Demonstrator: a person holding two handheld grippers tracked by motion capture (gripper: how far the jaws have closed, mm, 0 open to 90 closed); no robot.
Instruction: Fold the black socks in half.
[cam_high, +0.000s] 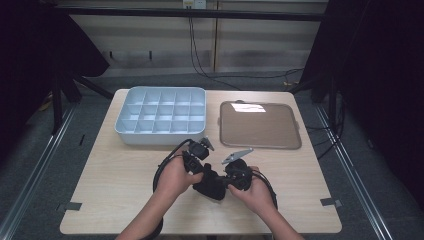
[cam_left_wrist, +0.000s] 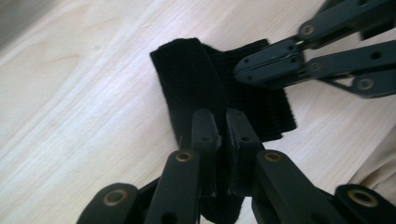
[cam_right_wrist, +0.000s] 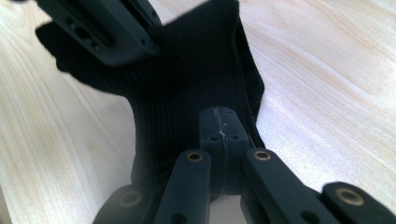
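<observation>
A black ribbed knit cloth, perhaps a sock, lies bunched on the wooden table near its front edge, between a person's two hands. In the left gripper view my left gripper is shut on a fold of the cloth, and the right gripper pinches its far edge. In the right gripper view my right gripper is shut with the cloth at its tips, and the left gripper grips the far end. From above, the left gripper and right gripper point toward each other.
A pale blue box with several open compartments stands at the back left of the table. A flat brown tray lies at the back right. Cables loop from both grippers beside the hands.
</observation>
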